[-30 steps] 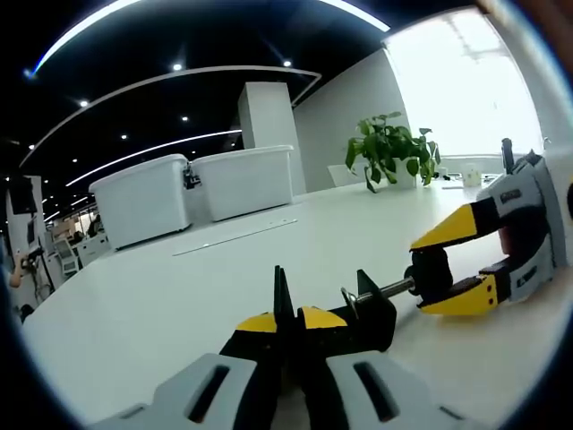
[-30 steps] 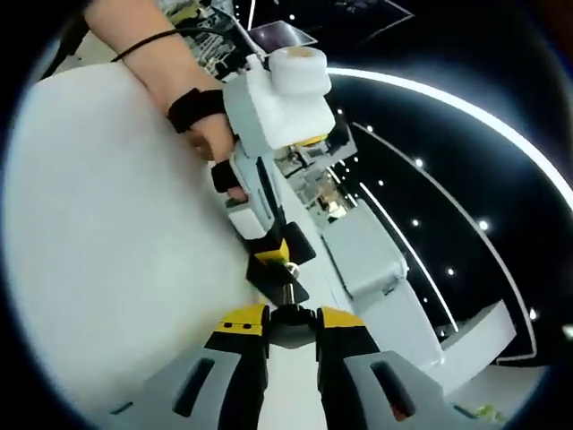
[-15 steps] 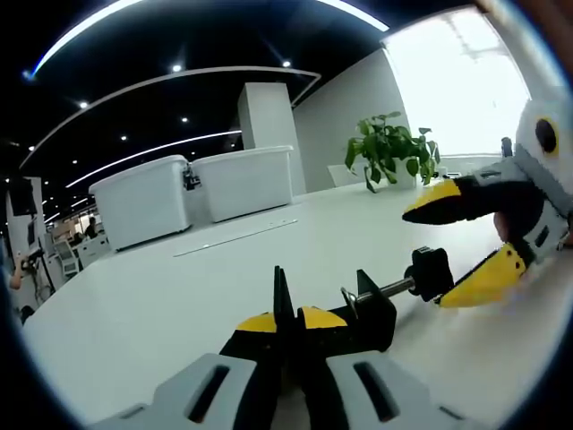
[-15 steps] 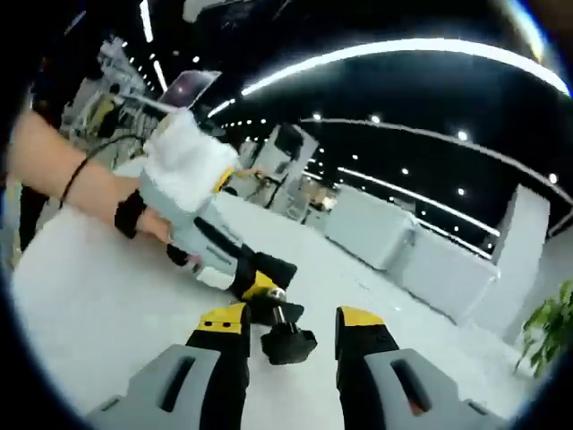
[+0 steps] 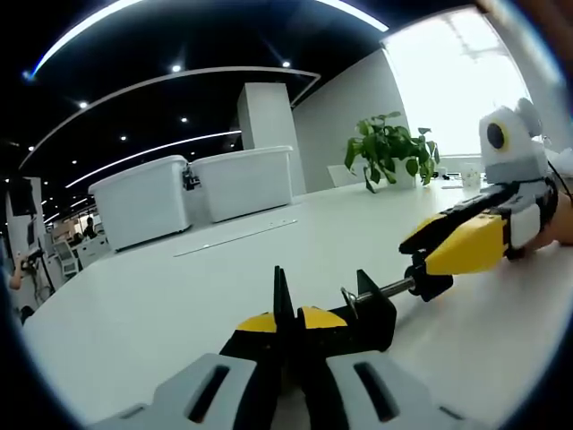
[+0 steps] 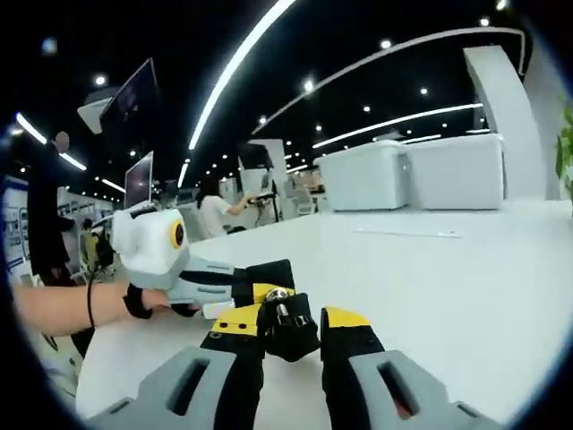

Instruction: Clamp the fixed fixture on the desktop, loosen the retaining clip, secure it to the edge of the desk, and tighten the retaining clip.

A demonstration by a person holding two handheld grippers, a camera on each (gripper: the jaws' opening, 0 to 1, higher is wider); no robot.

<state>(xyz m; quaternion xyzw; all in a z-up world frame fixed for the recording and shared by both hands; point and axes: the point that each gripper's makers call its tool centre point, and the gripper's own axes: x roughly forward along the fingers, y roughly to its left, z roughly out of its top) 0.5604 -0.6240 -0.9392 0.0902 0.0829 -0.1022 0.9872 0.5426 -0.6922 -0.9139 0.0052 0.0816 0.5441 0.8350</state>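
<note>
Free room and obstacles. The worktop (image 5: 179, 296) lies bare between the clamp (image 5: 367, 313) in the foreground and two white bins (image 5: 192, 193) standing at its far side. A potted plant (image 5: 389, 148) stands far off beside them. The right gripper (image 5: 466, 246) blocks the clamp's screw end.

Likely an open-plan office: long white desk (image 5: 179, 296), monitors (image 6: 143, 179), potted plant (image 5: 389, 148).
</note>
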